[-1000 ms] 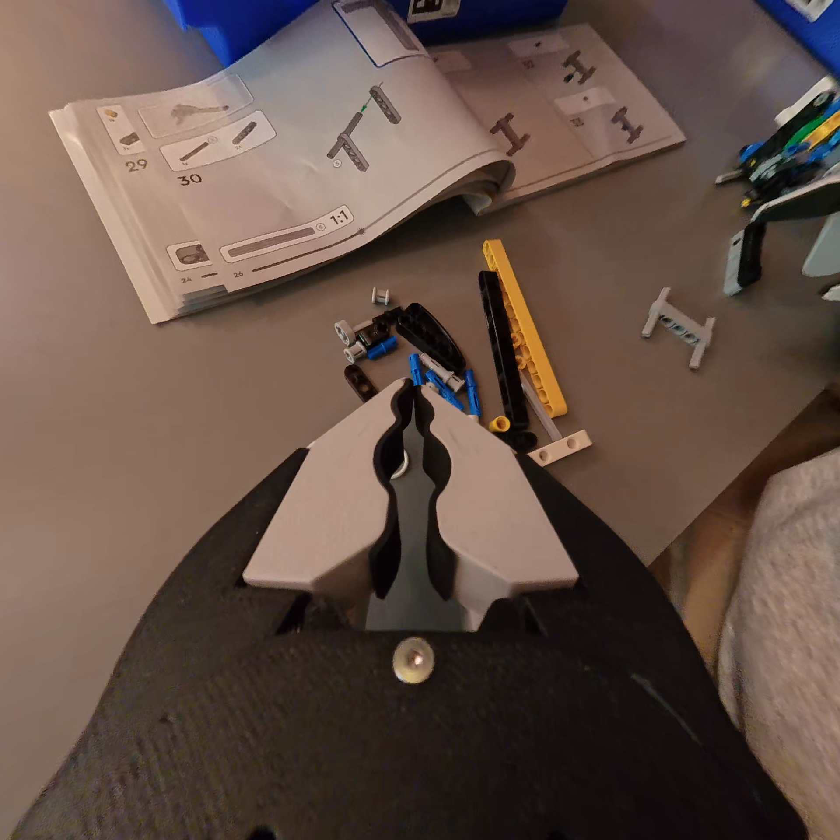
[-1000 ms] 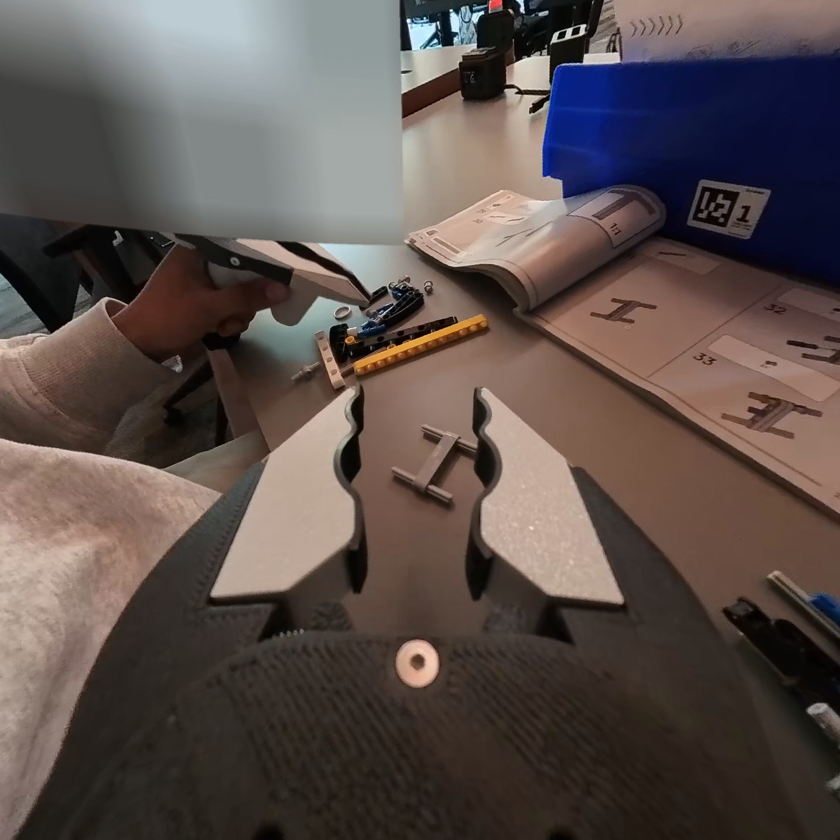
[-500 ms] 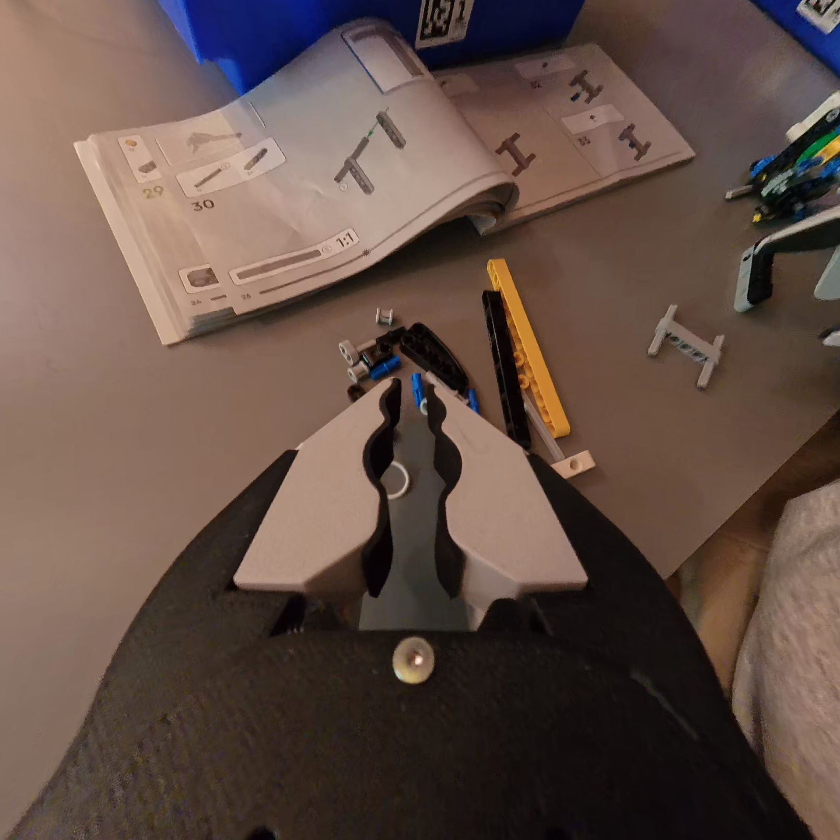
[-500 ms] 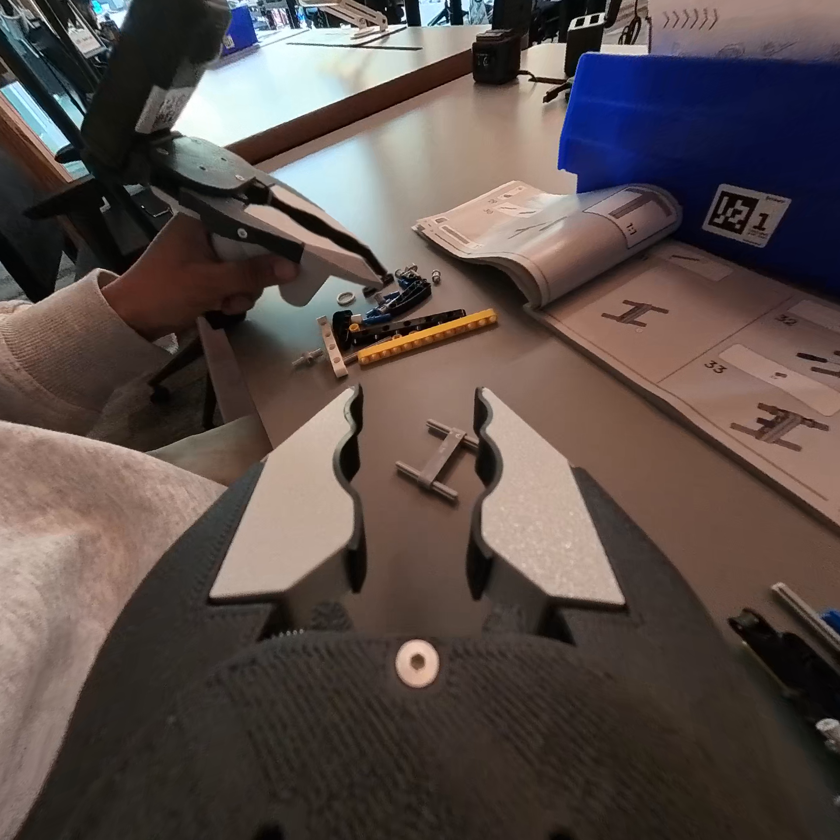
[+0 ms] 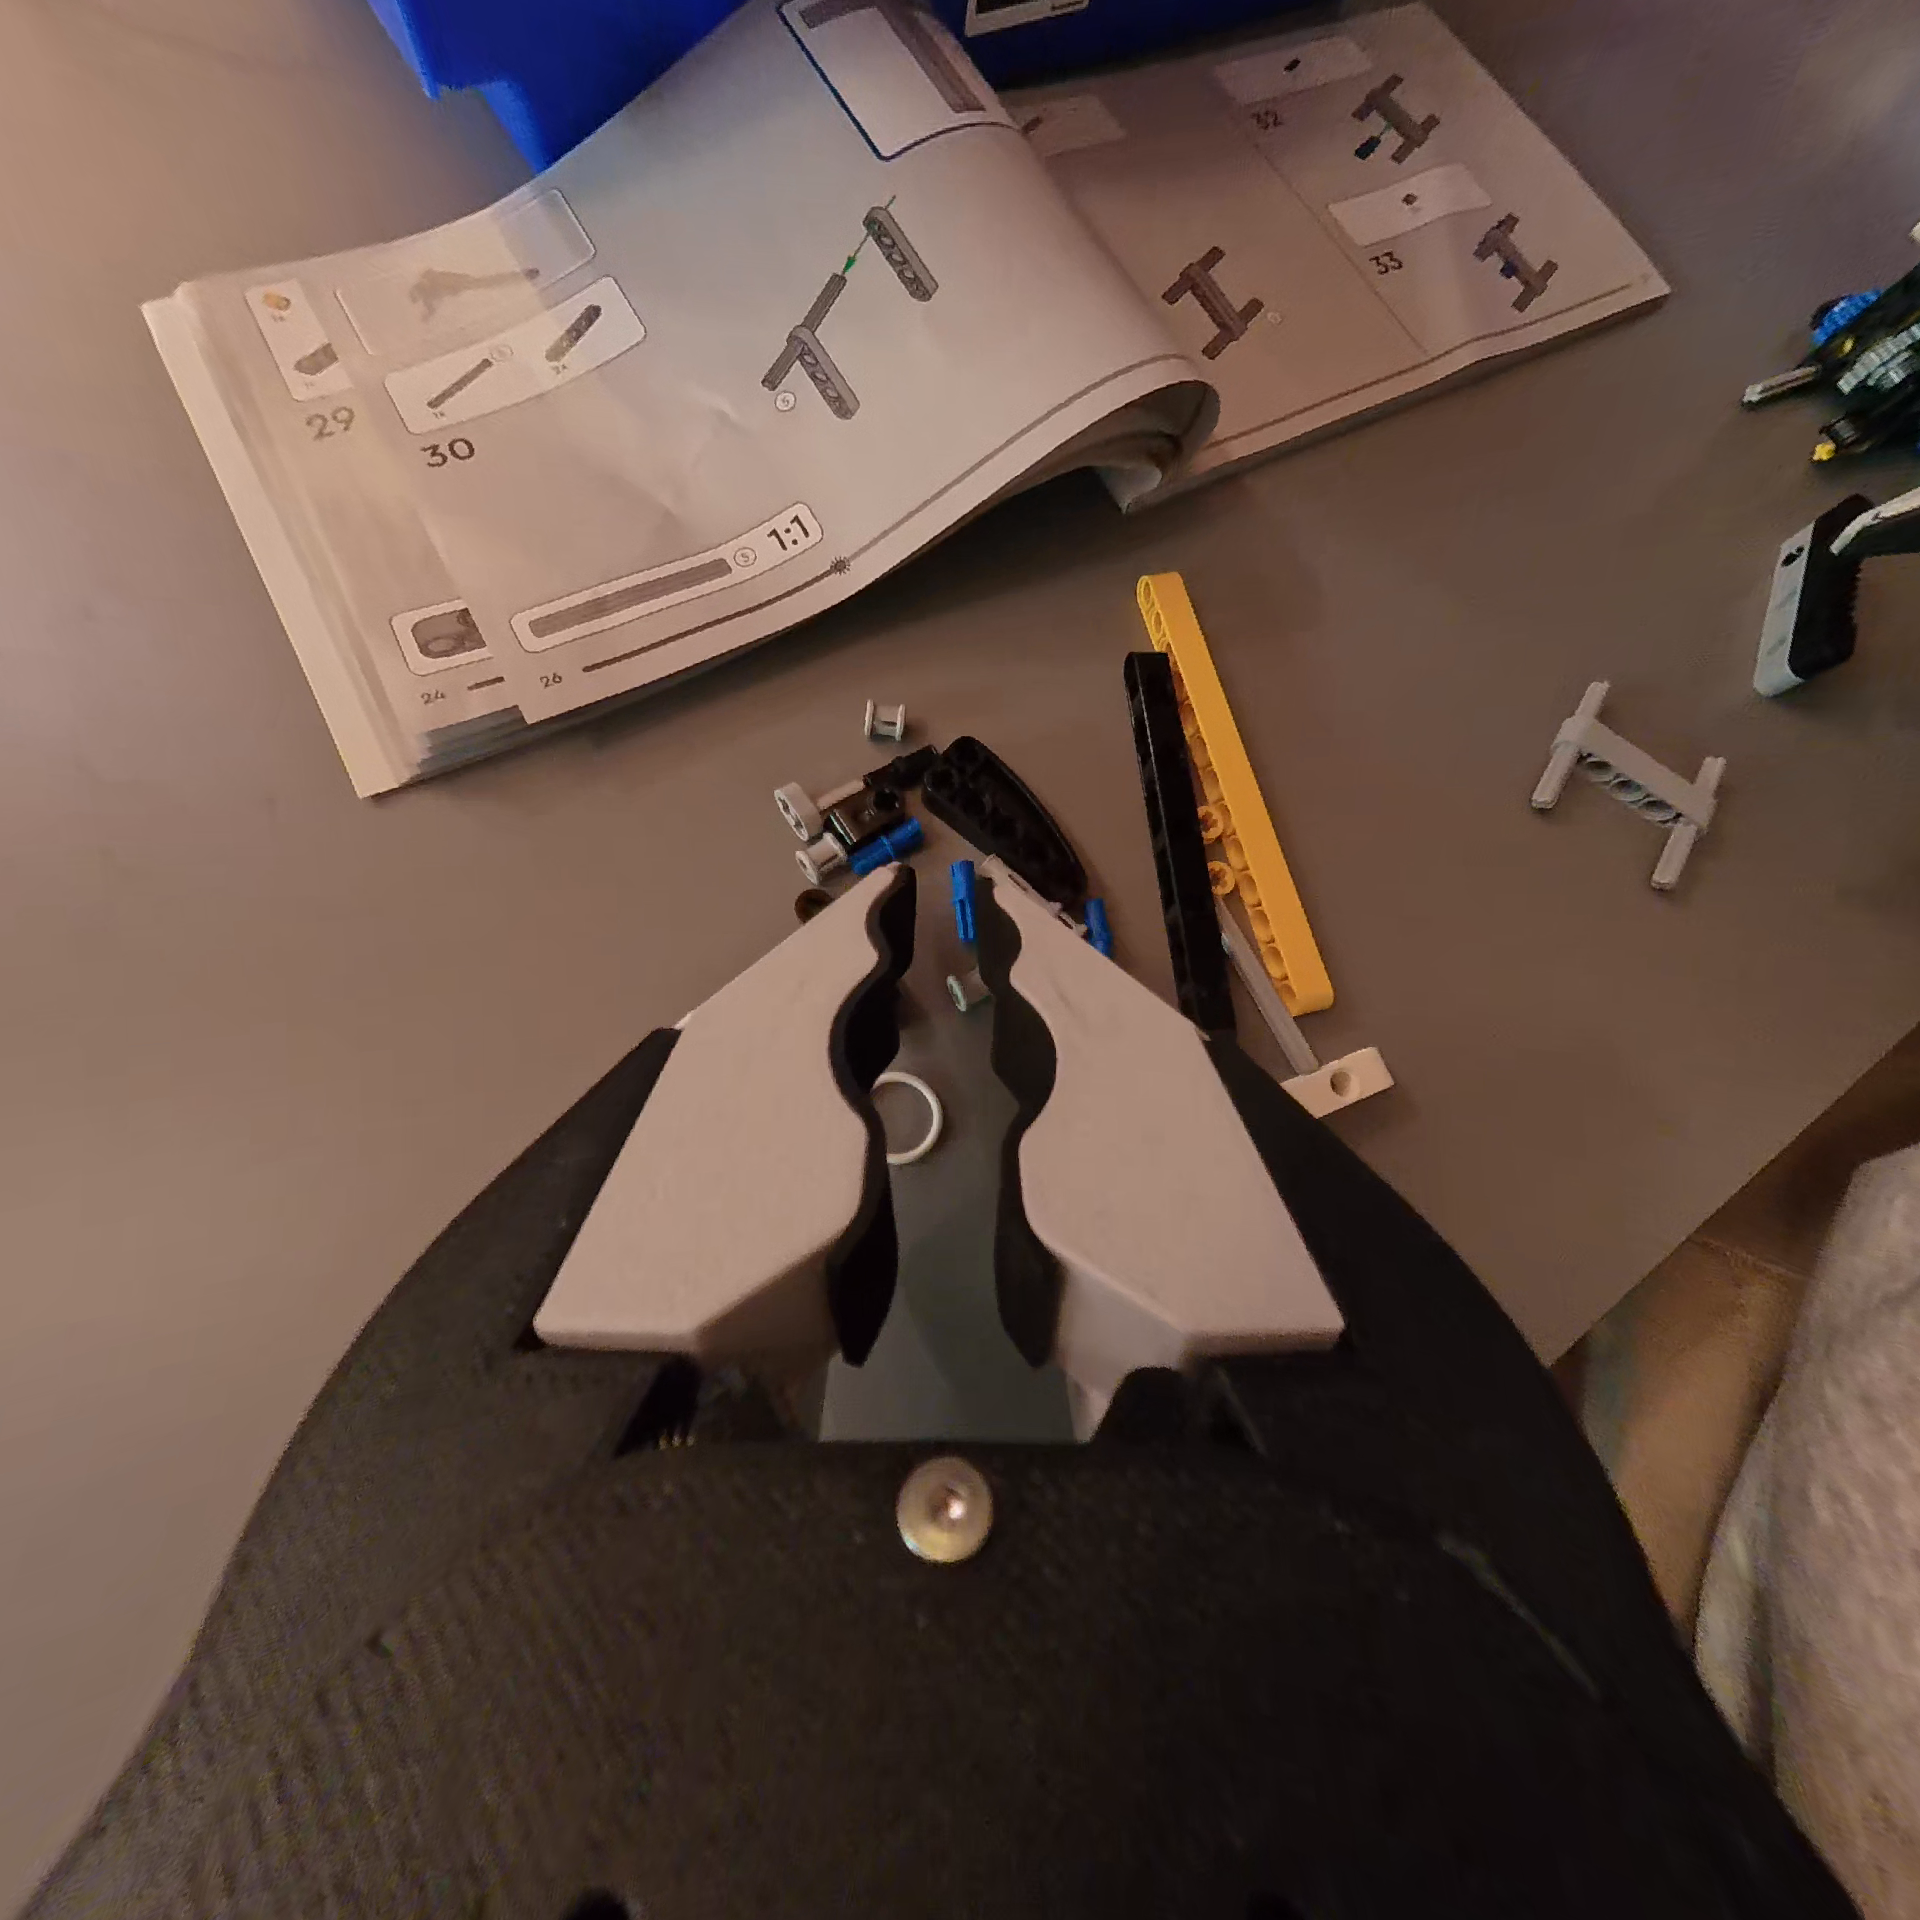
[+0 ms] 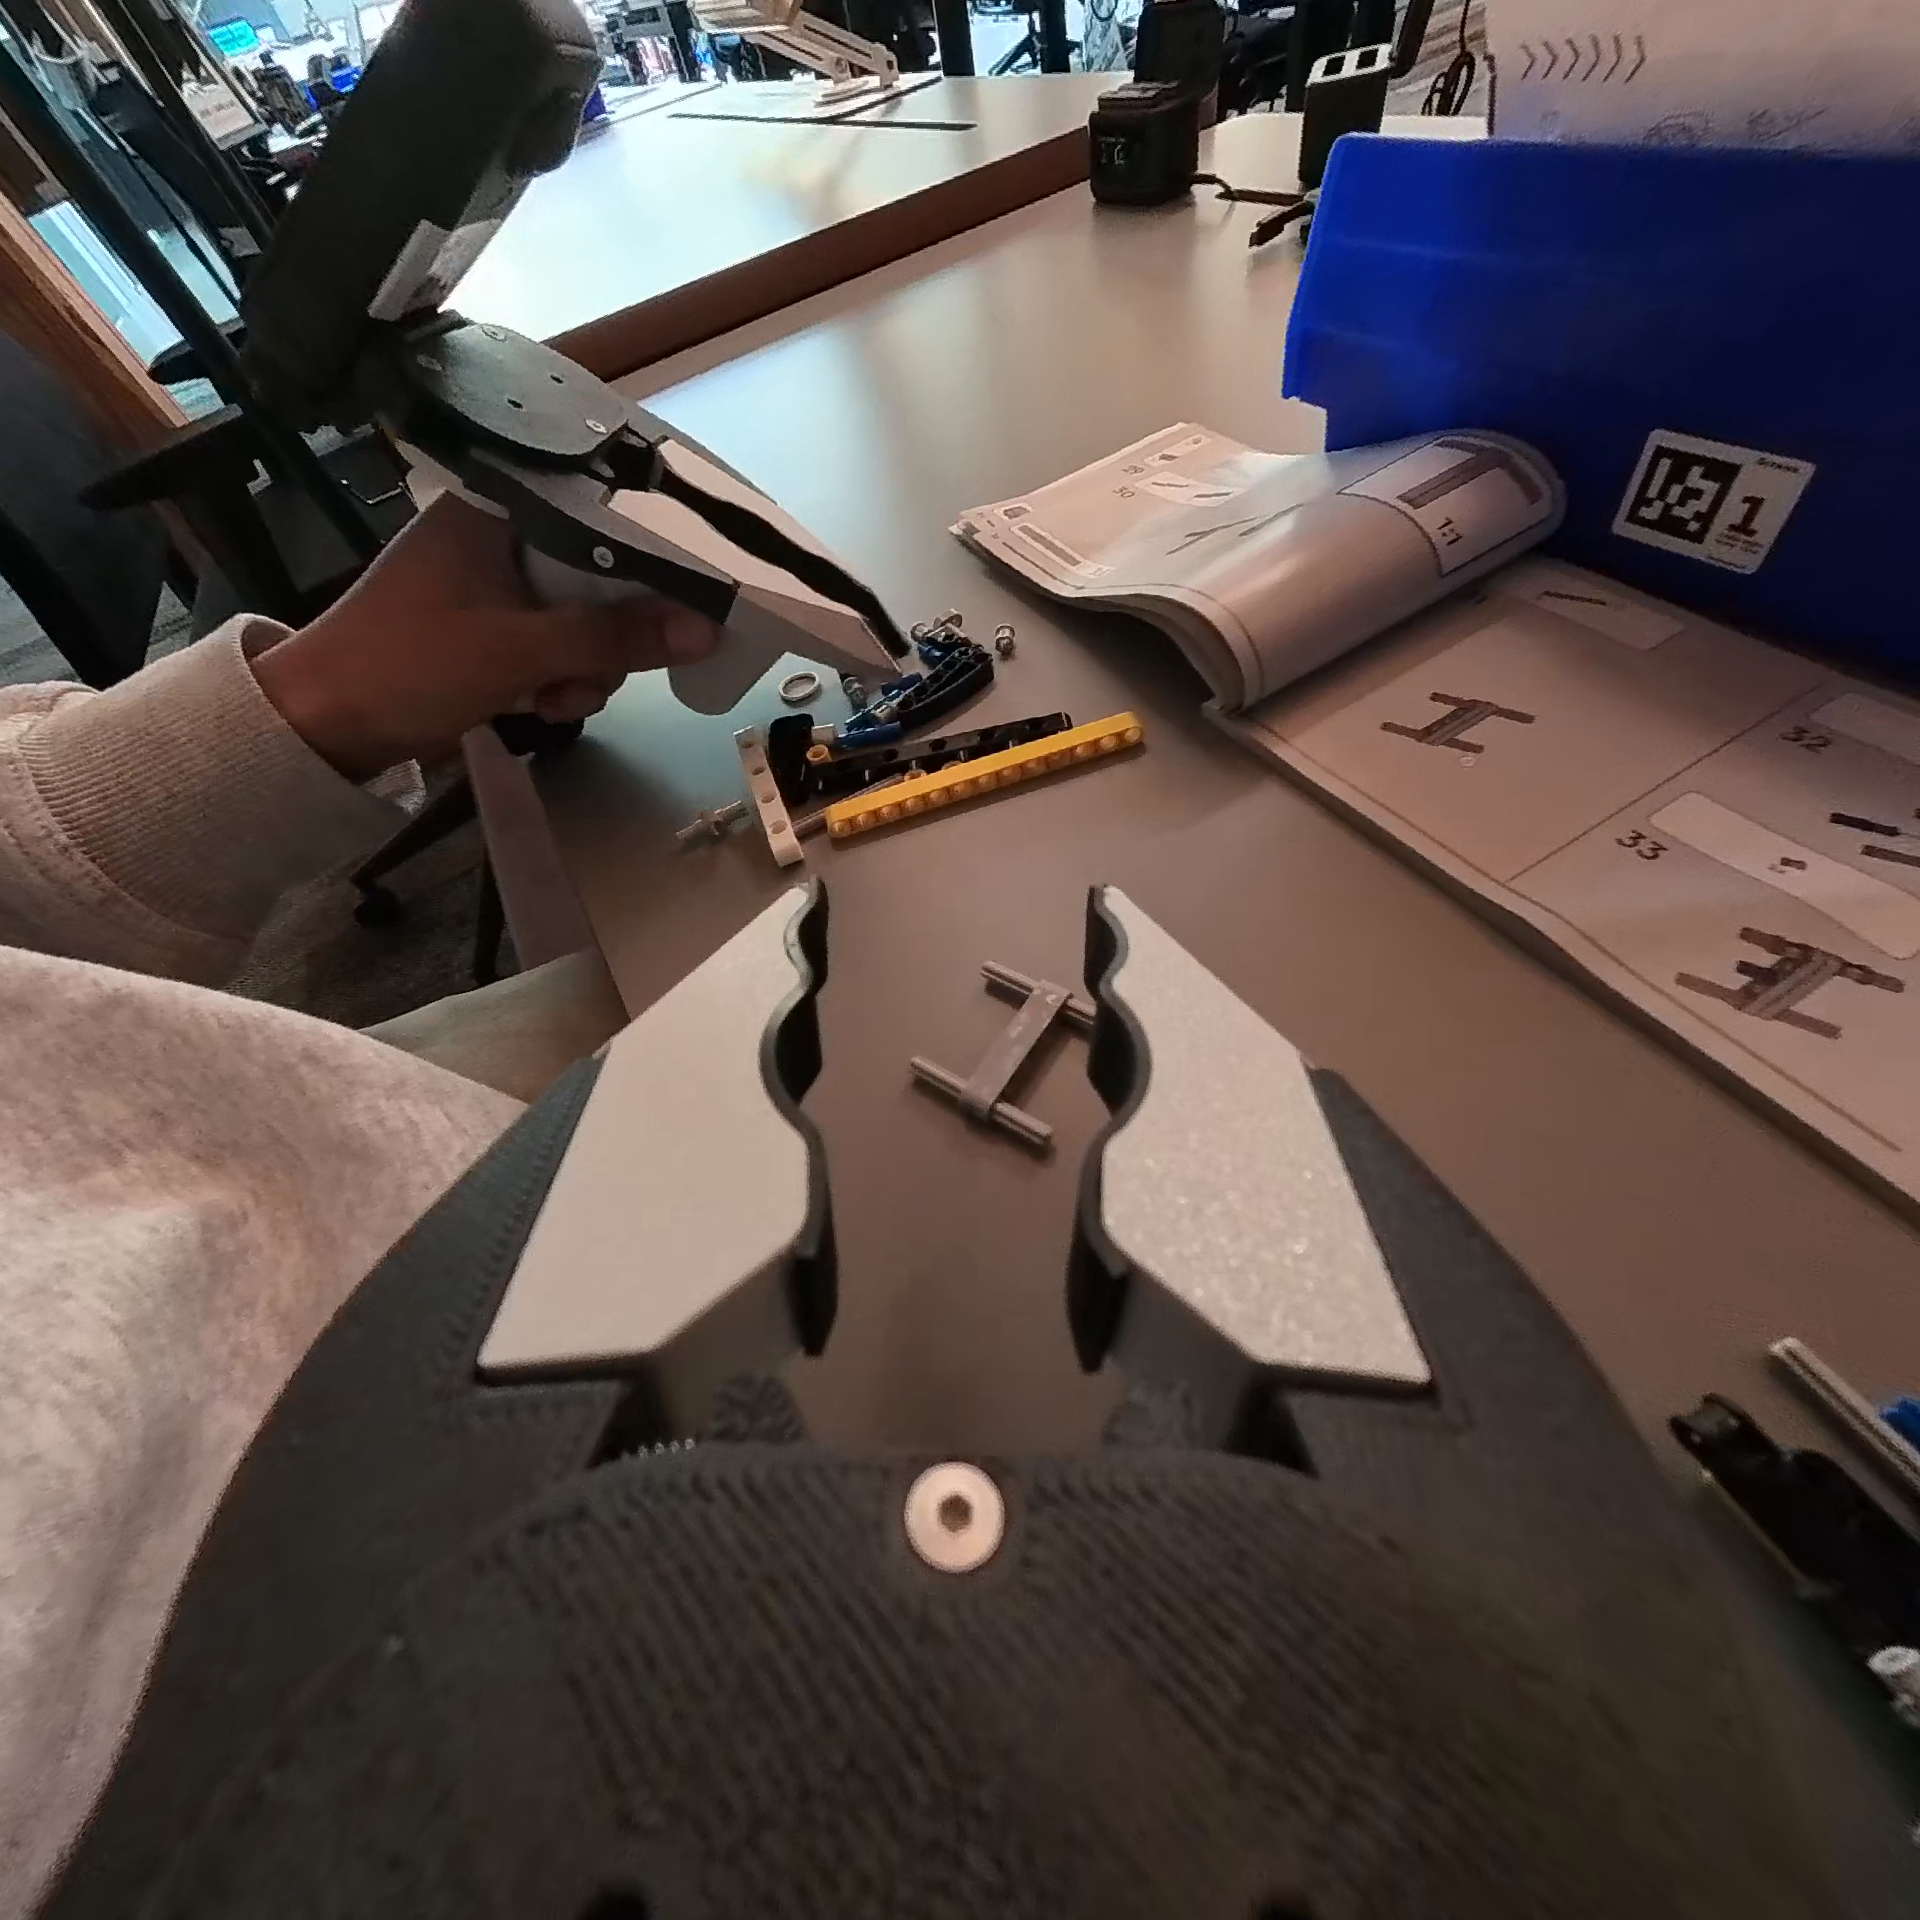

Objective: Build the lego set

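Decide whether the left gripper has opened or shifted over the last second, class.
Yes. The left gripper has opened slightly and slid forward over the small white ring, towards the blue pins; the ring itself lies where it was.

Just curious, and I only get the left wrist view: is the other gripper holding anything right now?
Observer: No. The right gripper is open and empty. A grey H-shaped piece lies flat on the table, seen between its spread fingers.
Visitor: How low is the gripper I'm looking along?
Observer: Seen from the side, the left gripper slopes steeply down, with its tips right at the pile of small parts.
Visitor: Is it hiding anything from me?
Observer: Yes. A small grey pin lies beside the white beam, near the table edge.
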The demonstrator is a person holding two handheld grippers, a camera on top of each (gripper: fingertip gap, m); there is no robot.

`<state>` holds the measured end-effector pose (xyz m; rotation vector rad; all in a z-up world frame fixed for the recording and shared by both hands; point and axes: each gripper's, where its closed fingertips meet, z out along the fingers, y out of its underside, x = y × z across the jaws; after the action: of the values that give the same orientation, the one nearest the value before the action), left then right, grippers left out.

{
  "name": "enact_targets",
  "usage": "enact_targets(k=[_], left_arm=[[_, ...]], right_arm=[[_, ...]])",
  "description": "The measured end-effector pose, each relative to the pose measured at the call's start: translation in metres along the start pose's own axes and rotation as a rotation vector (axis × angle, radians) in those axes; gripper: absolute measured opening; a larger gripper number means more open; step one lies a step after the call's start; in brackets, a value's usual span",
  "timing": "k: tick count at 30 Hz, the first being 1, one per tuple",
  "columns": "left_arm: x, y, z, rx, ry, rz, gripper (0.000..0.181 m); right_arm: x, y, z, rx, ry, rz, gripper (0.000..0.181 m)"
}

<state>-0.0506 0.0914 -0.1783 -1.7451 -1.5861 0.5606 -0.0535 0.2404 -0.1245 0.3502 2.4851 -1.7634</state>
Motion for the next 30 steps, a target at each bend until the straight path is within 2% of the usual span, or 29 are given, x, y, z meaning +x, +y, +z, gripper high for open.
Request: enact_targets(k=[21,30], left_arm=[[-0.002,0.005,0.002,-0.03,-0.013,-0.013,0.003],[0.004,-0.008,-0.008,0.063,0.017,-0.019,0.002]], right_arm=[[-0.001,0.0,0.0,0.005,0.0,-0.013,0.049],[-0.001,-0.001,0.0,0.008,0.001,-0.017,0.049]])
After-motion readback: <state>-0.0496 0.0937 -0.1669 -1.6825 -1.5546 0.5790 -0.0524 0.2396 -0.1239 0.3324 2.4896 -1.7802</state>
